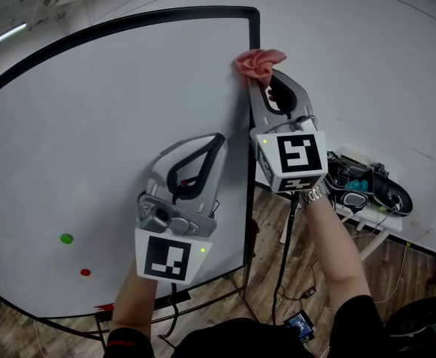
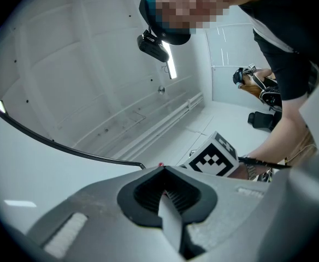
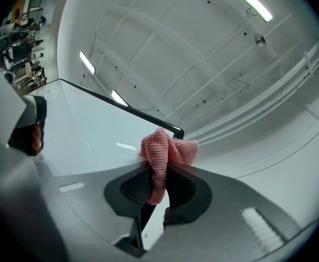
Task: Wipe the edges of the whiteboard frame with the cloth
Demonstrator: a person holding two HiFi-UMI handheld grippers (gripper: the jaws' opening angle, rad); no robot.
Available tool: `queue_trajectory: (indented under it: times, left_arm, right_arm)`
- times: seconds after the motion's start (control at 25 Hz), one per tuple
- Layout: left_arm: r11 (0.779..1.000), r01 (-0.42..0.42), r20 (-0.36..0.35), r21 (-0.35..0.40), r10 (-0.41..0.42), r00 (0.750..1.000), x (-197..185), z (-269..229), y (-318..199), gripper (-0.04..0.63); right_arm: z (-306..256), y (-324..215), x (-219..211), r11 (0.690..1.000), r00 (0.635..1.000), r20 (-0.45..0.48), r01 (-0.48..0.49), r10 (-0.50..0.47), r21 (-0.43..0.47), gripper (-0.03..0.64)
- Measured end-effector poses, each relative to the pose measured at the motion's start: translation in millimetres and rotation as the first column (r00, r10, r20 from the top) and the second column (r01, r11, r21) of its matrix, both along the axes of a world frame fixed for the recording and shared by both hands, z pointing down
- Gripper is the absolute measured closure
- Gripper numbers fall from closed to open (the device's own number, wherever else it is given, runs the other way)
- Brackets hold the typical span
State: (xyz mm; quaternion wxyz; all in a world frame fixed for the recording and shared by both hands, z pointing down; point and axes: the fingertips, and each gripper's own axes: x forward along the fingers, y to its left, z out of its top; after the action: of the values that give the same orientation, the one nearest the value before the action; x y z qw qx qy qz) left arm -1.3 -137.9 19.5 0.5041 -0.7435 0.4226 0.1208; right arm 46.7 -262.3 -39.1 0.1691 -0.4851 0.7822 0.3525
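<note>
A pink cloth (image 1: 259, 63) lay bunched against the right-hand edge of the whiteboard's black frame (image 1: 252, 125), just below the board's top right corner. It was pinched between the jaws of the right gripper (image 1: 263, 82), and the right gripper view showed the fabric clamped between the ribbed pads with its folds spilling out above them towards the corner. The left gripper (image 1: 218, 138) hovered over the white face of the whiteboard (image 1: 91, 140), just inside the same right-hand edge and lower down than the right gripper. Its jaws were pressed together with nothing between them.

Beyond the frame's right edge stood a plain white wall (image 1: 375, 66), leaving open room alongside the upper part of the board. Lower down, off the board's bottom right corner, a small white table (image 1: 373, 230) loaded with cables and gear crowded the space above a wooden floor (image 1: 278, 267). On the board's face, well apart from both grippers and near the bottom edge, sat a green dot (image 1: 66, 238) and a red dot (image 1: 85, 272). The top edge of the frame curved away leftwards, unobstructed.
</note>
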Motion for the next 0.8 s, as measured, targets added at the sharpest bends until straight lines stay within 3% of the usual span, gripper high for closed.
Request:
queue_trajectory:
  times: [0.8]
  left_arm:
    - [0.996, -0.053, -0.006, -0.066, 0.053, 0.999, -0.6, 11.5, -7.9, 0.594]
  right_arm:
    - [18.8, -7.5, 0.2, 0.998, 0.999, -0.024, -0.037, 0.036, -0.042, 0.568]
